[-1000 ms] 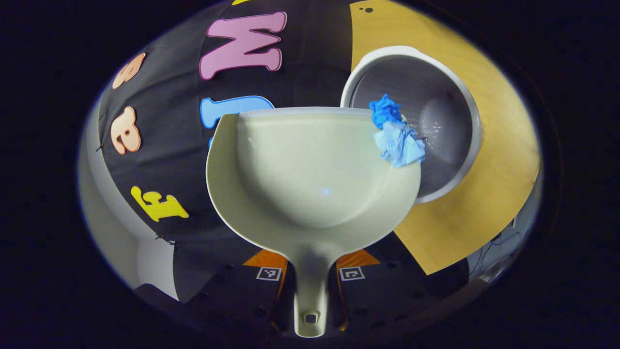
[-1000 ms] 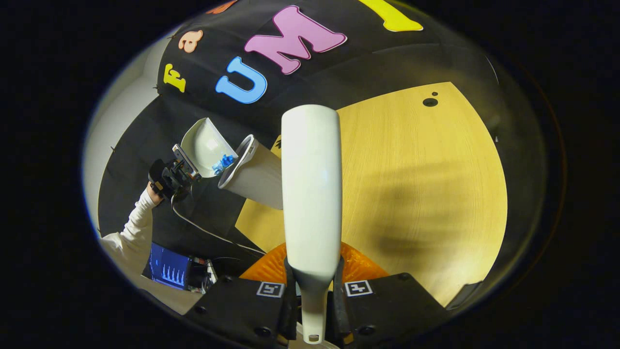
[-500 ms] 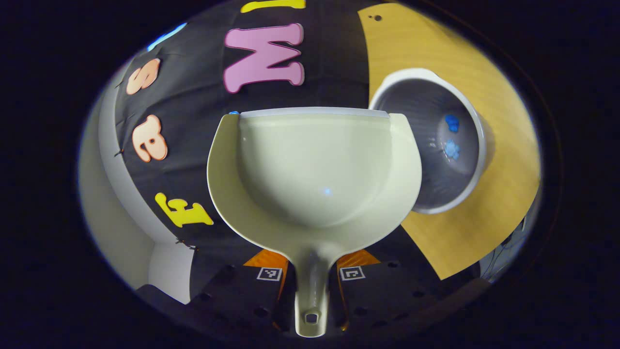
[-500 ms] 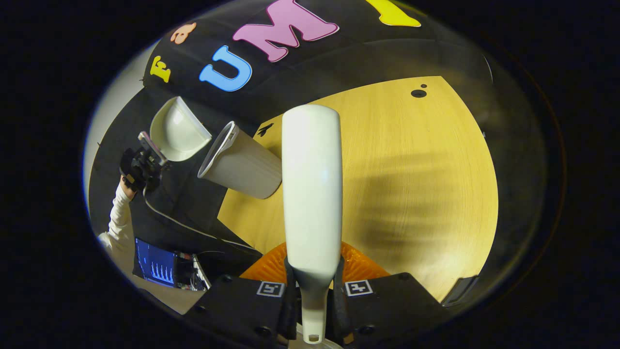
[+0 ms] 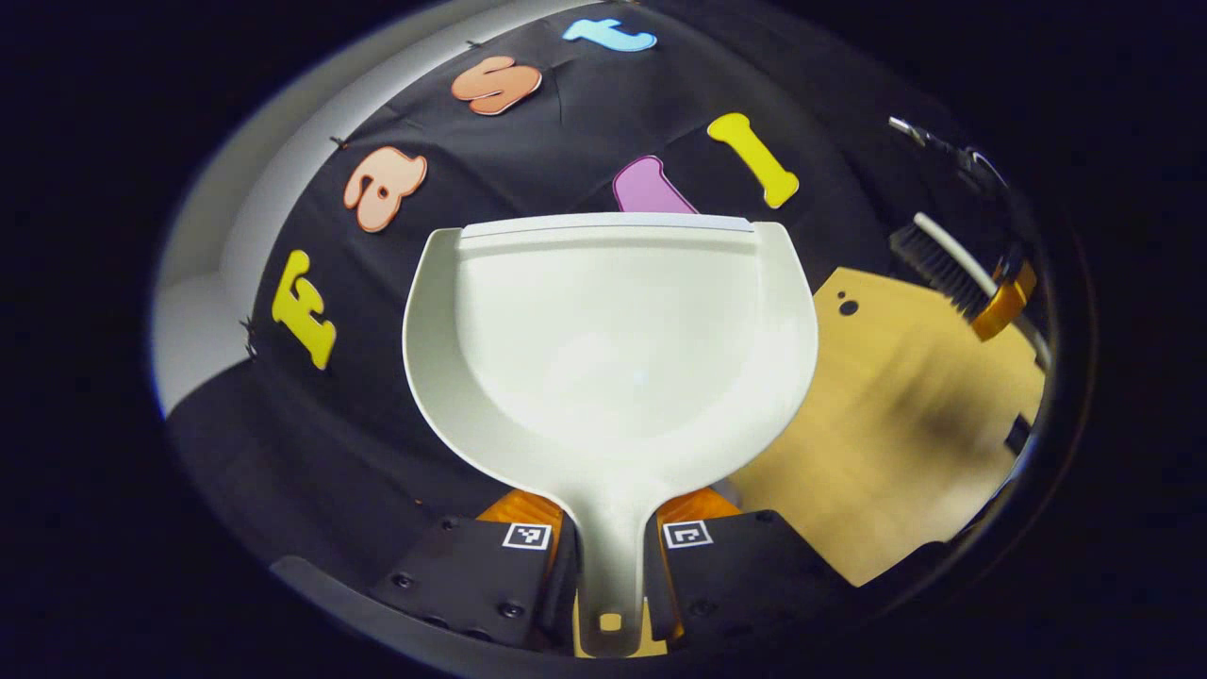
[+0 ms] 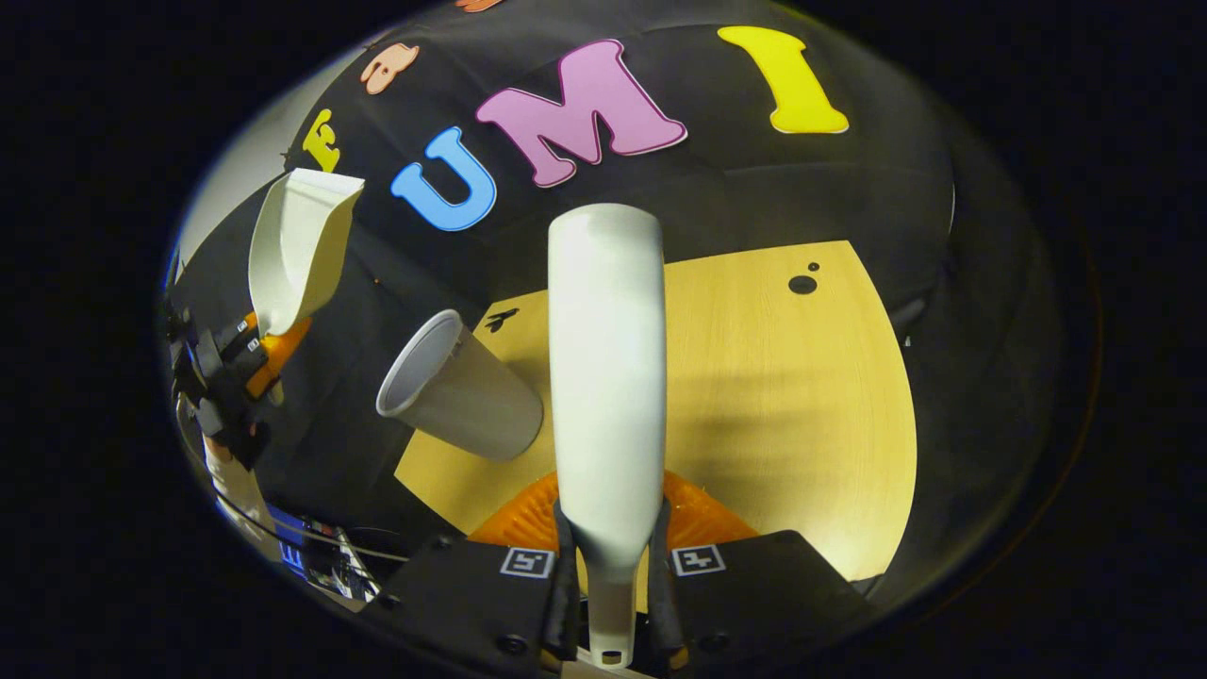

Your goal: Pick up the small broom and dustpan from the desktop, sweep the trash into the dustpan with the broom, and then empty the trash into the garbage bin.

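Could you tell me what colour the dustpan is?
The dustpan is off-white, clearest in the left gripper view.

Dustpan: 1
Small broom: 1
Garbage bin: 1
Hand-held gripper: 2, left hand-held gripper and right hand-held gripper
Worktop: 1

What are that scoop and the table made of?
The dustpan looks like smooth moulded plastic: one cream piece with a soft sheen and rounded walls. The table looks like pale wood or wood-look laminate: fine straight grain, matt surface.
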The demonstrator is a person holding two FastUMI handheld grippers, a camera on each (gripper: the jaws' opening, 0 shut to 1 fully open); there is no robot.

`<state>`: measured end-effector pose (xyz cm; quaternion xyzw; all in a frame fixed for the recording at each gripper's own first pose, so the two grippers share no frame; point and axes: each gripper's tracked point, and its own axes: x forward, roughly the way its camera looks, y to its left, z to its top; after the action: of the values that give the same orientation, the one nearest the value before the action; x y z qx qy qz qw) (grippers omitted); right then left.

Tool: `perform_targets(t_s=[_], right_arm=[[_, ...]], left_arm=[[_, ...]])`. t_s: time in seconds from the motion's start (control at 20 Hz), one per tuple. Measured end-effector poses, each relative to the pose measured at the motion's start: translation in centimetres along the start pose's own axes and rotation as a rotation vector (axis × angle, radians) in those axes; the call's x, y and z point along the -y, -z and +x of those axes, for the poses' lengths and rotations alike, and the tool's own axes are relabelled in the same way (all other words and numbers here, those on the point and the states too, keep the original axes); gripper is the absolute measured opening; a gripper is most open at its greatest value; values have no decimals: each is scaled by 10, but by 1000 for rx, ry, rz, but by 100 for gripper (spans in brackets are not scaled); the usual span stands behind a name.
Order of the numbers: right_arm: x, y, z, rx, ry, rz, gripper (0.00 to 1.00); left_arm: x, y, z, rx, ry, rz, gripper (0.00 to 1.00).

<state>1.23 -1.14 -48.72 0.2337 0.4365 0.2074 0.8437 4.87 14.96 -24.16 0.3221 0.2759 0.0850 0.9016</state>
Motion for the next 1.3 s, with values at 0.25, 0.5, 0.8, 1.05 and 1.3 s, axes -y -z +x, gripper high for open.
perform_targets(t_s=[0.25,0.5,0.8,1.05,1.3], right_arm=[[27,30,26,-89,113,17,31],[54,89,63,-240,234,88,31],[63,163,109,-437,298,117,32],[83,205,138,-535,387,119,32],[88,240,147,-613,423,134,32]], left_arm=[[131,37,7,-213,371,-410,25],[197,123,26,-515,425,-429,28],[236,181,46,-713,465,-450,28],[248,185,40,-837,490,-449,28],[249,180,39,-927,474,-450,28]])
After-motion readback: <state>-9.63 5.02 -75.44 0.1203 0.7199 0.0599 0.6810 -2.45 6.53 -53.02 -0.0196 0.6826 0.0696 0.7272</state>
